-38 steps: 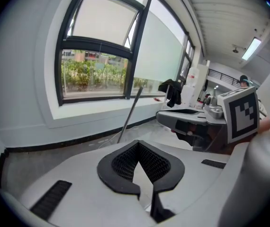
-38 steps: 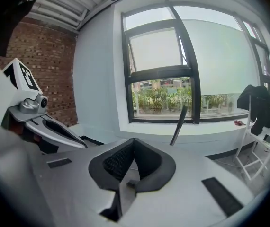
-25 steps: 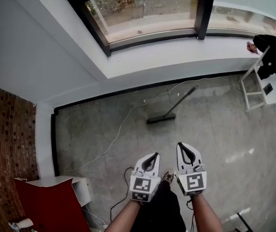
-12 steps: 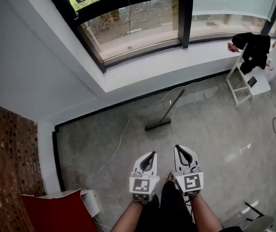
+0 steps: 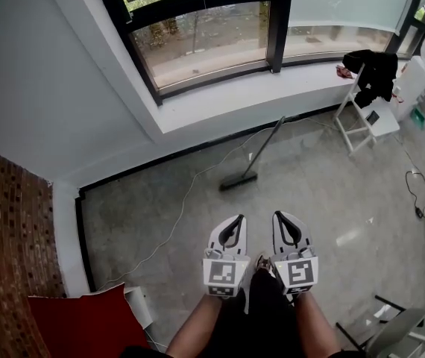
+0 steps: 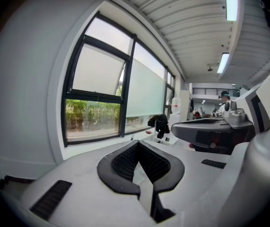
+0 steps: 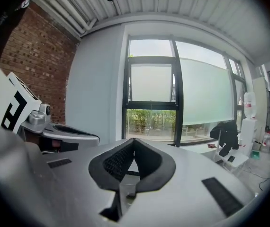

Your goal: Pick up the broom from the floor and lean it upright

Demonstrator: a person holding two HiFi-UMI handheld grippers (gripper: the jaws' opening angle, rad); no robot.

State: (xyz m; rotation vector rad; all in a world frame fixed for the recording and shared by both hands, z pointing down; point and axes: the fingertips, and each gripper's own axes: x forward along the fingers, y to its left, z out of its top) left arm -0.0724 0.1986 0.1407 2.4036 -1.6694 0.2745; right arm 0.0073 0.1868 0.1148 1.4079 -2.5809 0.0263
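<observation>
Broom (image 5: 261,151) lies on the grey floor (image 5: 332,200) below the window sill (image 5: 220,99). Its head is nearest the person and its handle runs up and to the right toward the base of the wall. It is well apart from both grippers.

- Far left: brick wall (image 5: 7,230) and red panel (image 5: 78,323).
- White cable (image 5: 185,203): crosses the floor left of the broom head.
- Left gripper (image 5: 235,221): jaws closed tip to tip, nothing between them.
- Right gripper (image 5: 283,217): just beside the left gripper; jaws closed, nothing held.
- Right: white chair (image 5: 361,121) carrying a black garment (image 5: 376,69).
</observation>
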